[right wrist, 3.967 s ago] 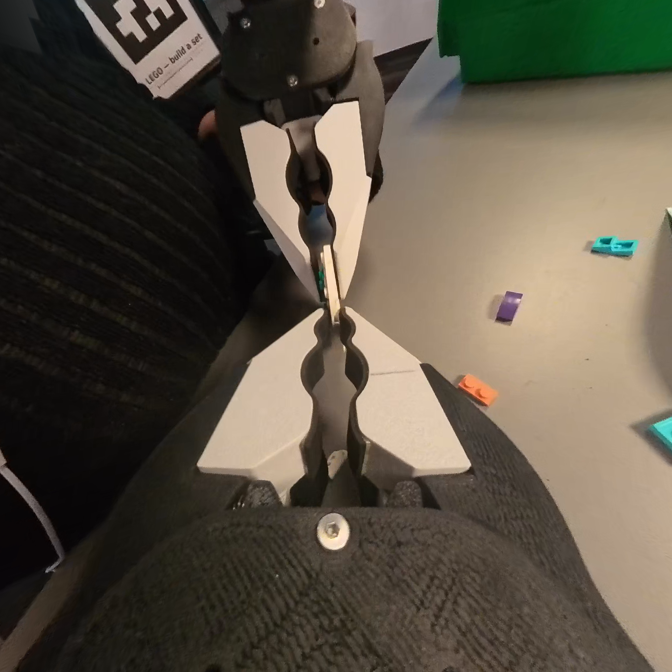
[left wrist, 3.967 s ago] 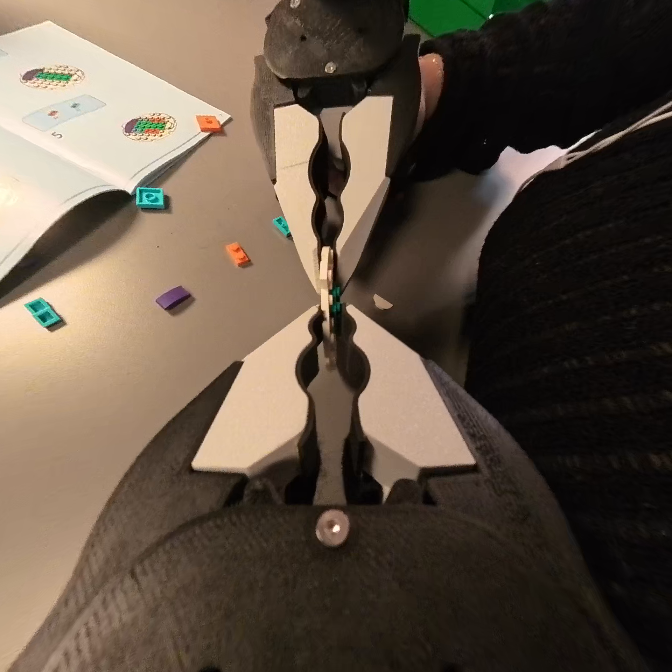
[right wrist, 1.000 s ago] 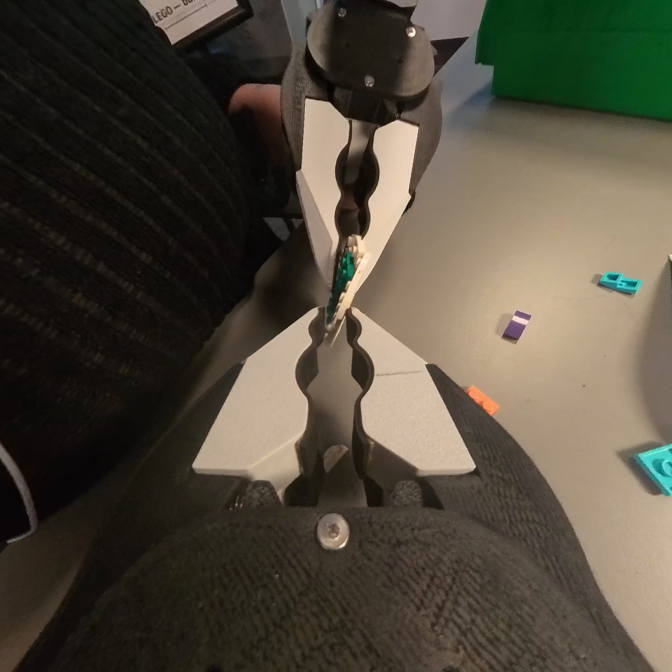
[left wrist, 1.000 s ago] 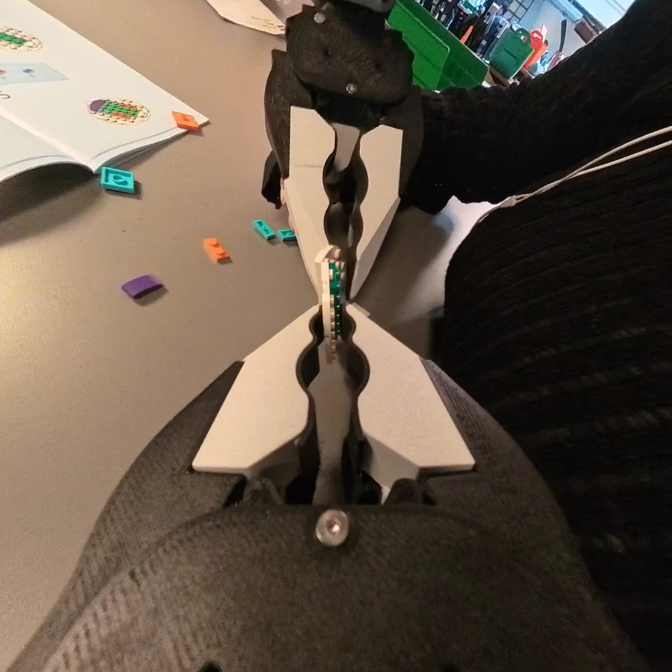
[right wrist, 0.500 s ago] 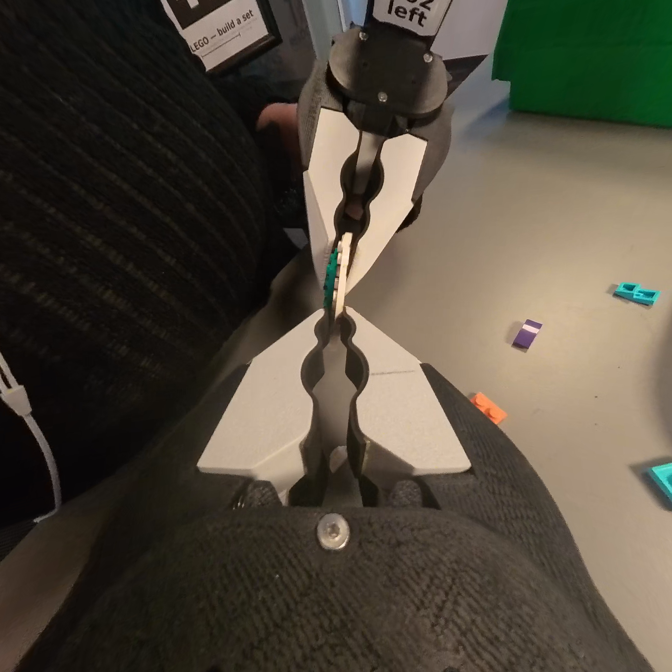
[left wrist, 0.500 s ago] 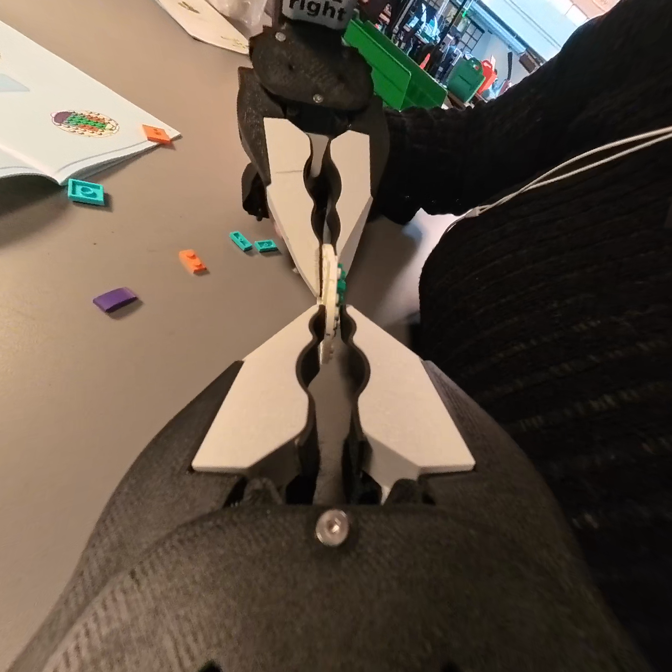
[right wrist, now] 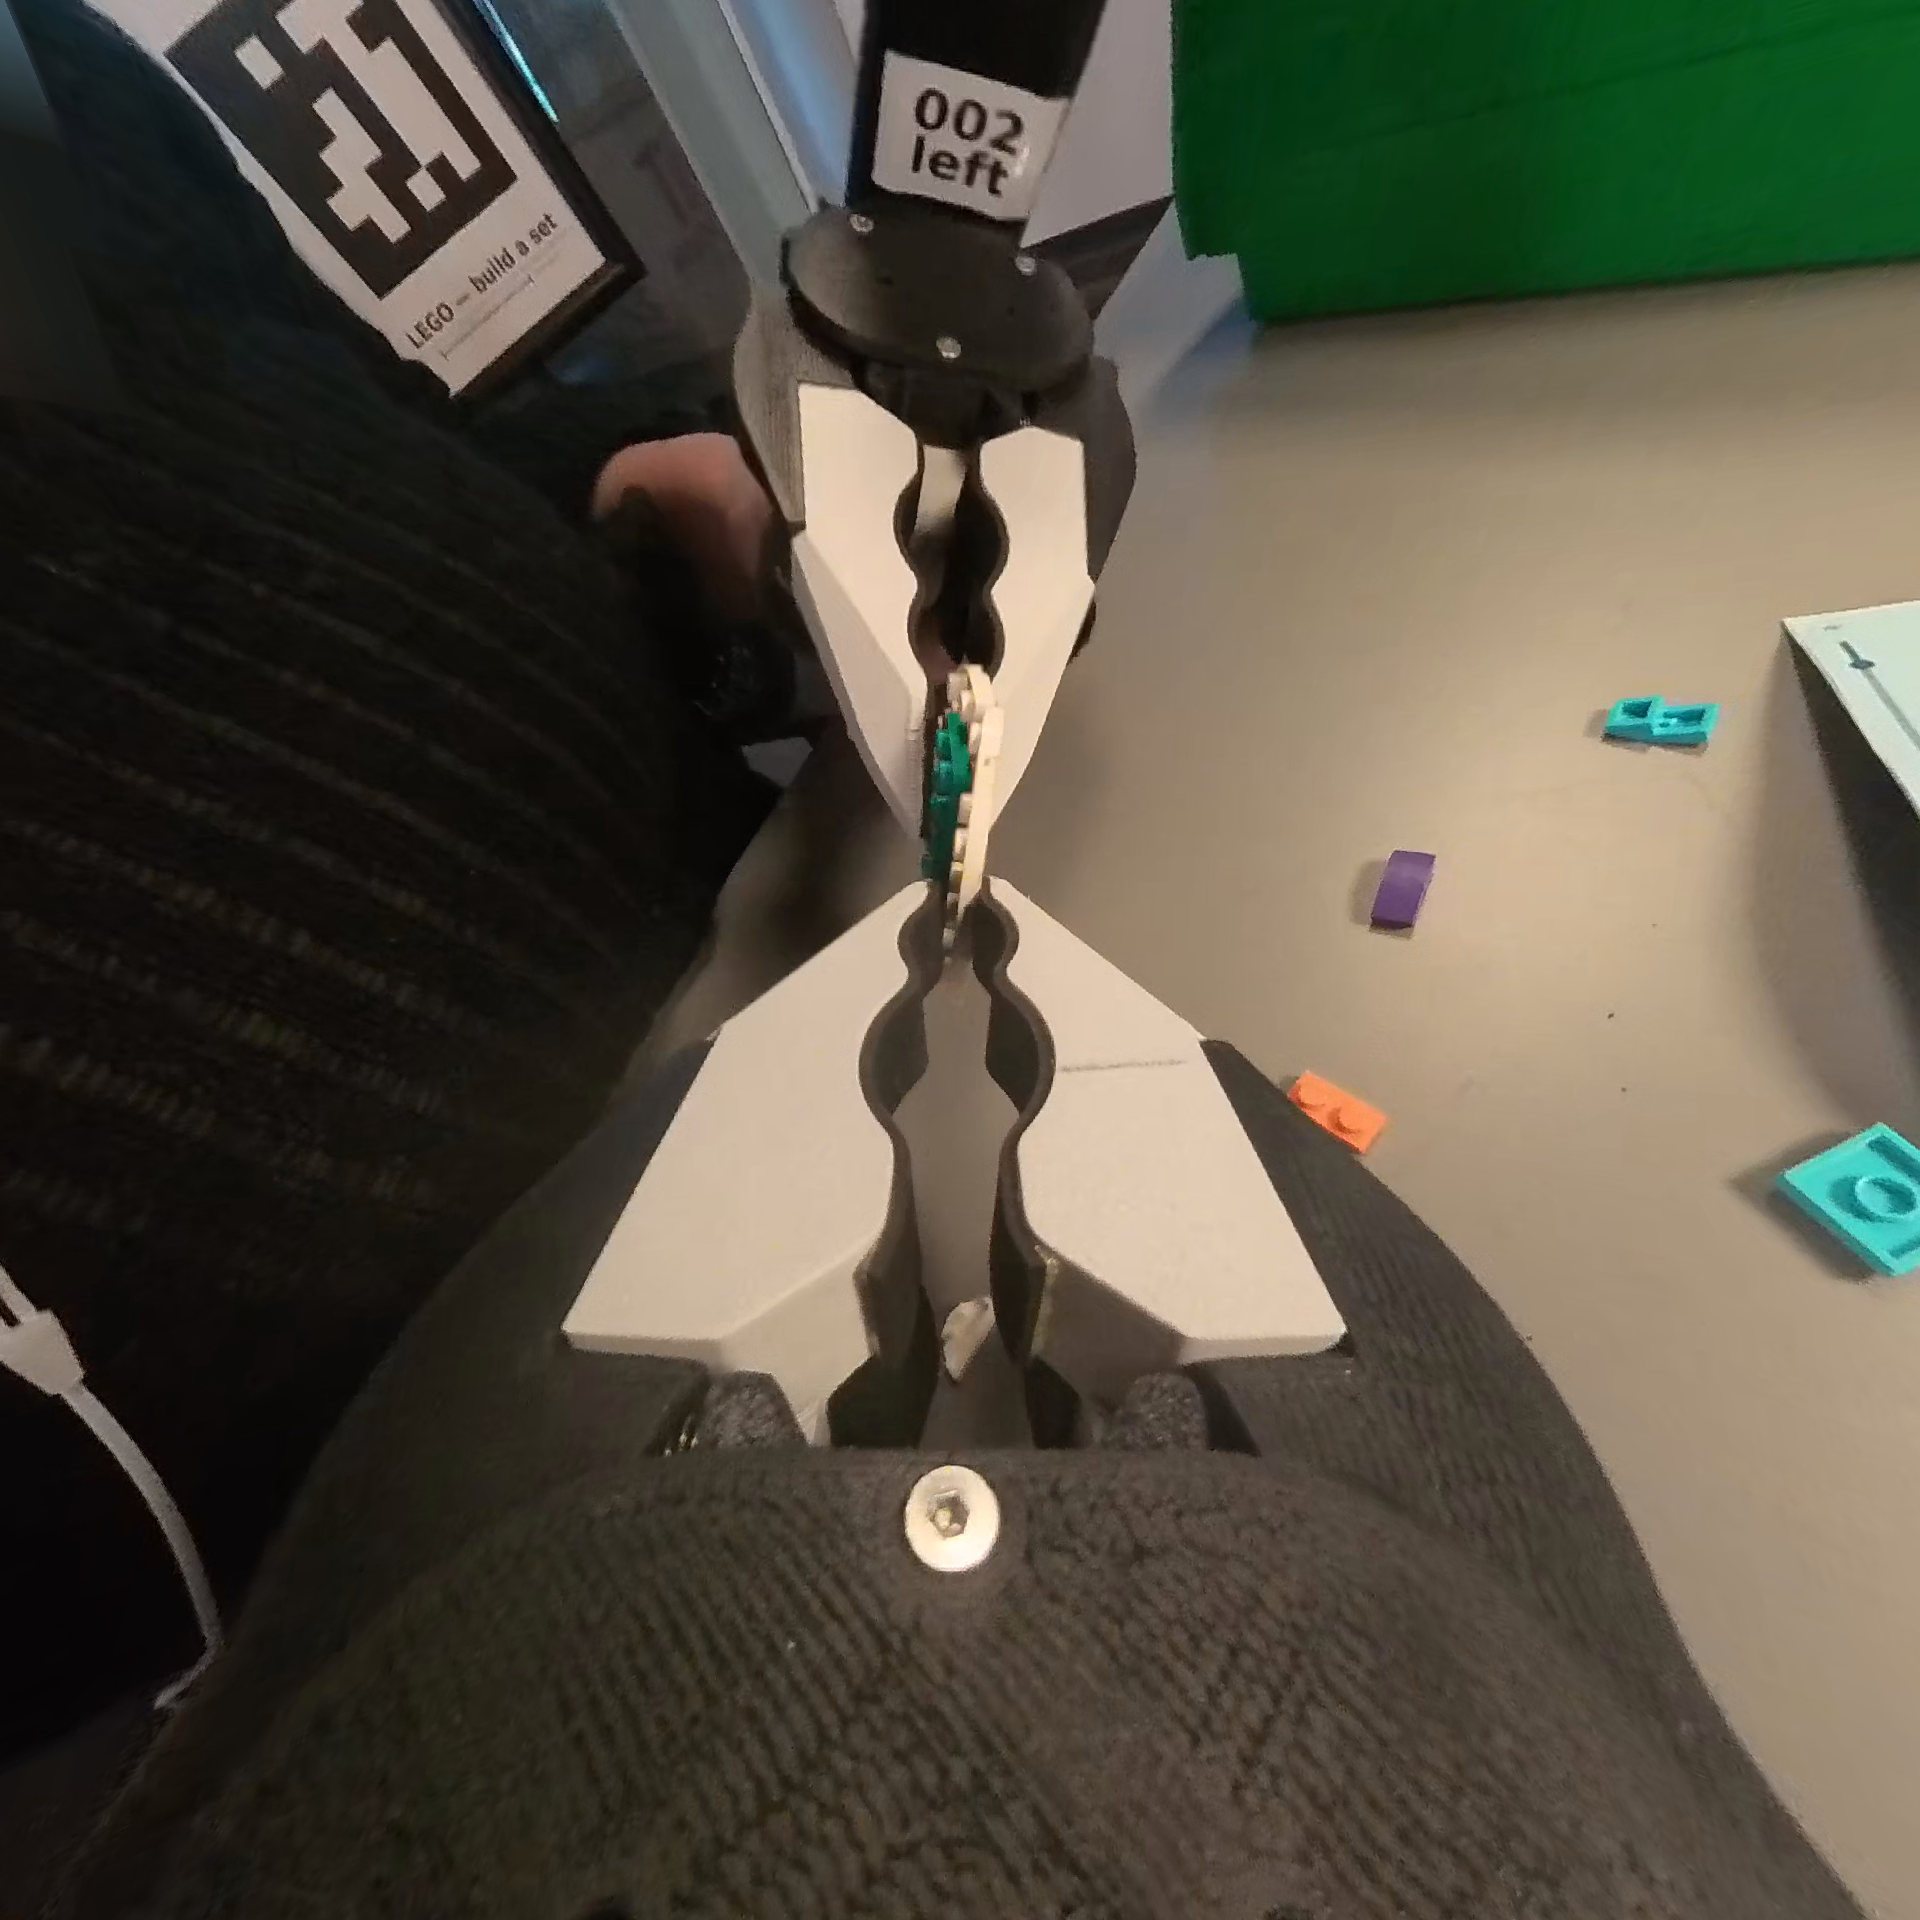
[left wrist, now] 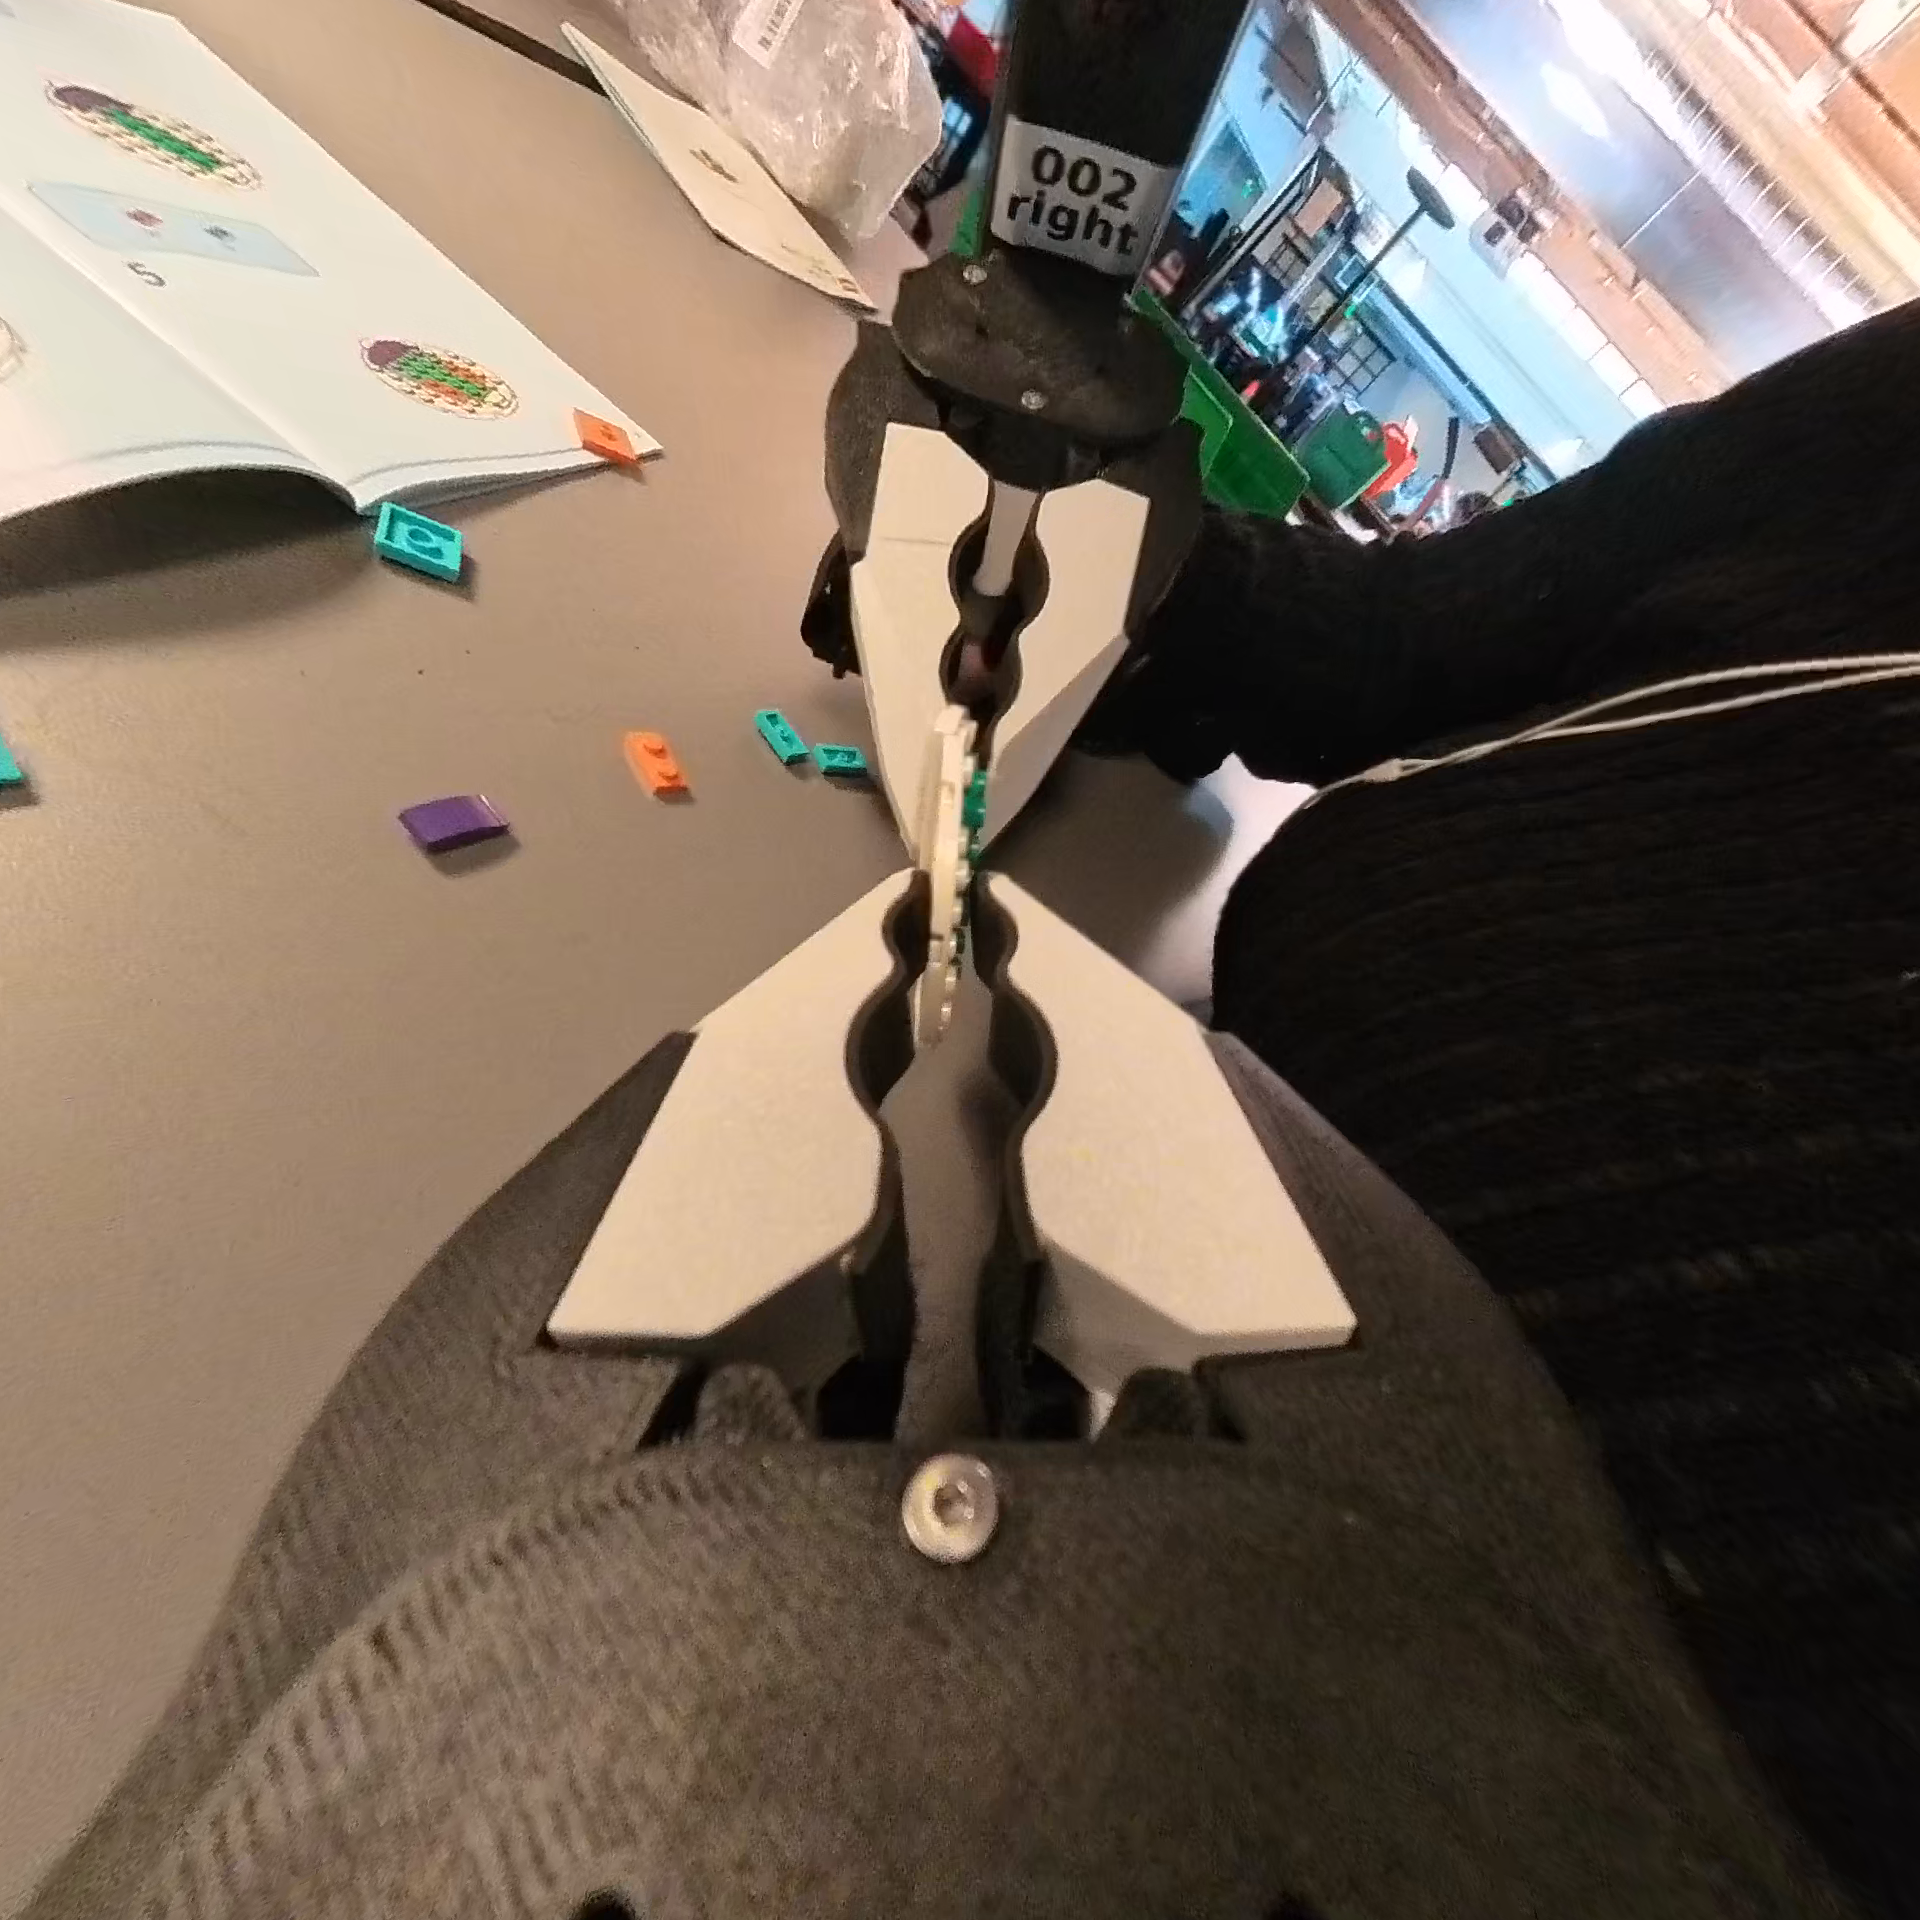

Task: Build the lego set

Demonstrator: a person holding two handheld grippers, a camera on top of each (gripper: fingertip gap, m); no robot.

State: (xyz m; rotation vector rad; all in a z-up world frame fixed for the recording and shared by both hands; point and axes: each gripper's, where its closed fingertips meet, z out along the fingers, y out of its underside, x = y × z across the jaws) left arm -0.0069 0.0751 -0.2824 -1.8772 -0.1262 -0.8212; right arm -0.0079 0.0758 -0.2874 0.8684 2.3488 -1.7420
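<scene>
Left gripper [left wrist: 943, 883] and right gripper [right wrist: 961, 894] meet tip to tip above the grey surface [left wrist: 260, 1018], jaws of both clenched on opposite edges of the round white plate [left wrist: 945, 831] carrying green pieces, held edge-on between them.

Evenly and softly lit from overhead, moderately bright. Short soft shadows under the loose bricks, such as the purple tile [left wrist: 454, 822] on the grey table [left wrist: 260, 1039]; a deeper shadow beneath the open booklet [left wrist: 208, 343] at far left. Blown-out daylight glare through the windows at far right in the left wrist view. Strong wide-angle bending toward the edges. Slight softness on the near black housings; dark sweater [right wrist: 260, 831] almost without detail.
</scene>
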